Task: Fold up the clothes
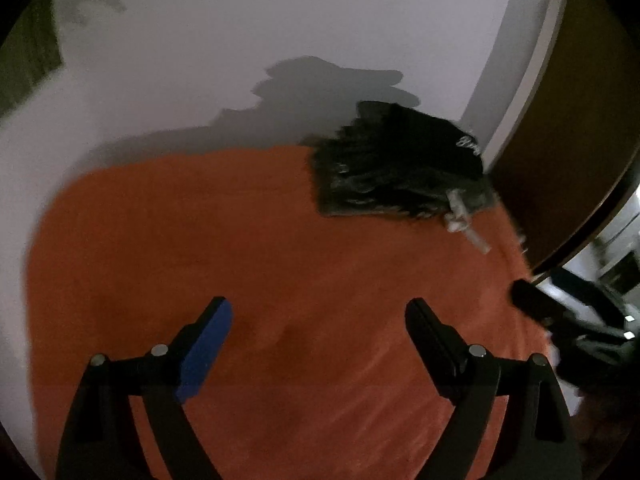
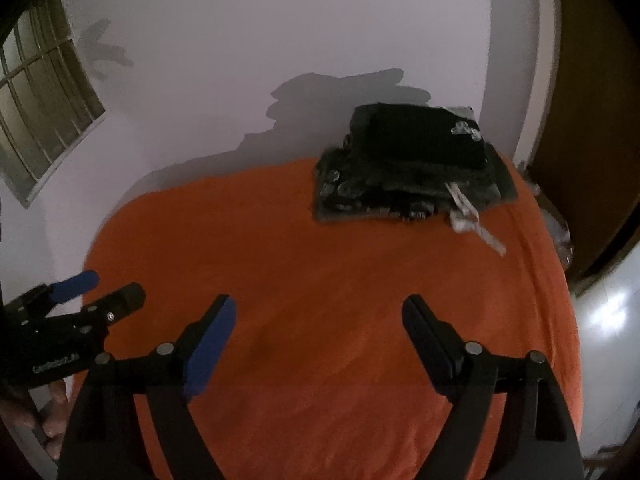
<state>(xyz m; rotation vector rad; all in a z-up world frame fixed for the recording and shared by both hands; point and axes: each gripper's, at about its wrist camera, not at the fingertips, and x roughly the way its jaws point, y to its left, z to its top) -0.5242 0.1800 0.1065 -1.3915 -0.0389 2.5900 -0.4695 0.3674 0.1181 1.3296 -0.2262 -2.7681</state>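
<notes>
Dark folded stack (image 2: 412,164) done at far corner of orange cover (image 2: 320,280) (white tag sticking out). Left gripper (image 1: 318,320), right gripper (image 2: 320,320): jaws wide, empty. No unfolded clothes visible.

Dark folded clothes (image 2: 412,164) sit stacked, white tag trailing, well ahead and right of the right hand-held gripper (image 2: 320,312).

Orange bedspread (image 2: 320,280) lies open; clothes stack (image 2: 412,160) (far corner) obstructs.
</notes>
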